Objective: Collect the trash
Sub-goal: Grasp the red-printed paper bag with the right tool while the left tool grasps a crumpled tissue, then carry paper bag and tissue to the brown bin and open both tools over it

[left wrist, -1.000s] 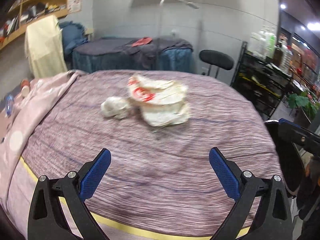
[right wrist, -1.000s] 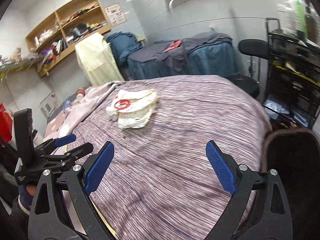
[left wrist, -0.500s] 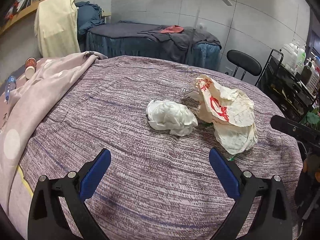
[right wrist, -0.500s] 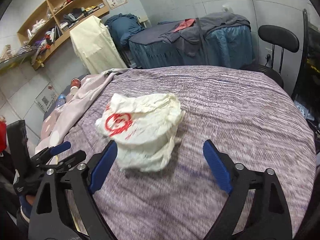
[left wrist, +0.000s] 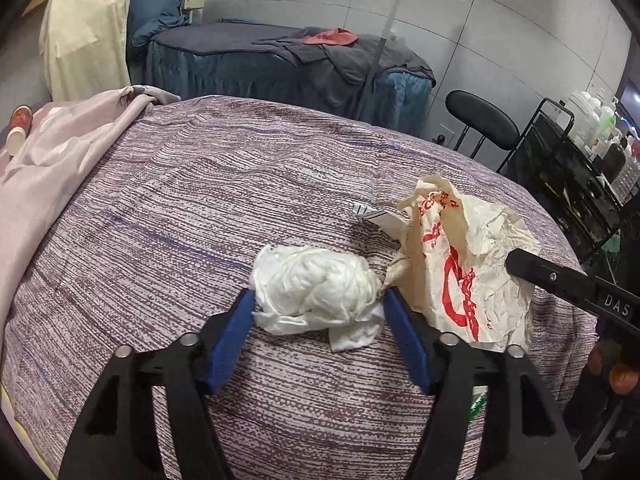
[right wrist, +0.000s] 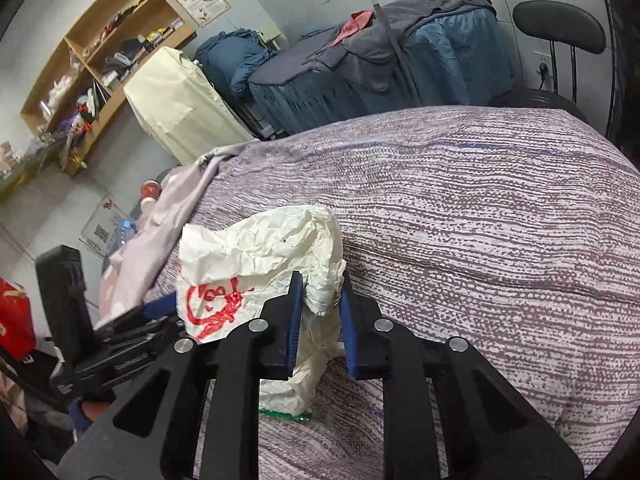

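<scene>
A crumpled white tissue wad lies on the purple striped bedspread. My left gripper has its blue pads on both sides of the wad, touching it. Right of it lies a cream plastic bag with red print. In the right wrist view my right gripper is shut on a bunched edge of that bag. A small white card lies behind the bag. A green scrap peeks out under the bag.
A pink blanket drapes the bed's left side. Behind stand a blue-covered table, a black chair and a black cart with bottles. Wooden shelves hang on the left wall.
Both grippers moved forward to the trash. The left jaws narrowed around the tissue wad. The right jaws closed on the bag's edge.
</scene>
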Action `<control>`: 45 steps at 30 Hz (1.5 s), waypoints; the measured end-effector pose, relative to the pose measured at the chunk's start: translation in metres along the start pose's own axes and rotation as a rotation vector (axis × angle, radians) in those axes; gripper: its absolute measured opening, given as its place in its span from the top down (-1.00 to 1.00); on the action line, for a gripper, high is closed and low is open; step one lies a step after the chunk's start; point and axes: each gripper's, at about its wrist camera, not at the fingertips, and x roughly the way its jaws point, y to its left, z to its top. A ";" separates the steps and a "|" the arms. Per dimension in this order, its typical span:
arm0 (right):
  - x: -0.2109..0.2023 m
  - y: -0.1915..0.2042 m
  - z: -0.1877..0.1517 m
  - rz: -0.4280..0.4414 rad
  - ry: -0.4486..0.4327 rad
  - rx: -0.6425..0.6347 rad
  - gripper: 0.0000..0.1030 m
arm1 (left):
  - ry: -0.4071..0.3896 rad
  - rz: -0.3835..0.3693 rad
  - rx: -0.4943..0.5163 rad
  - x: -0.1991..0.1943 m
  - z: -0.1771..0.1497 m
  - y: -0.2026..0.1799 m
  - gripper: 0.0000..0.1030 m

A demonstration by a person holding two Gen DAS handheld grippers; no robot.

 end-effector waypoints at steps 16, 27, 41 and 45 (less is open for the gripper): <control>-0.139 0.002 -0.022 0.062 -0.208 -0.010 0.69 | -0.128 0.019 -0.014 -0.076 -0.036 -0.015 0.60; -0.217 -0.022 -0.071 0.017 -0.280 -0.016 0.69 | -0.206 -0.018 0.018 -0.129 -0.074 -0.058 0.60; -0.286 -0.080 -0.119 -0.054 -0.344 0.063 0.69 | -0.233 -0.116 0.054 -0.153 -0.106 -0.120 0.60; -0.304 -0.099 -0.130 -0.089 -0.361 0.085 0.69 | -0.228 -0.138 0.075 -0.153 -0.114 -0.139 0.60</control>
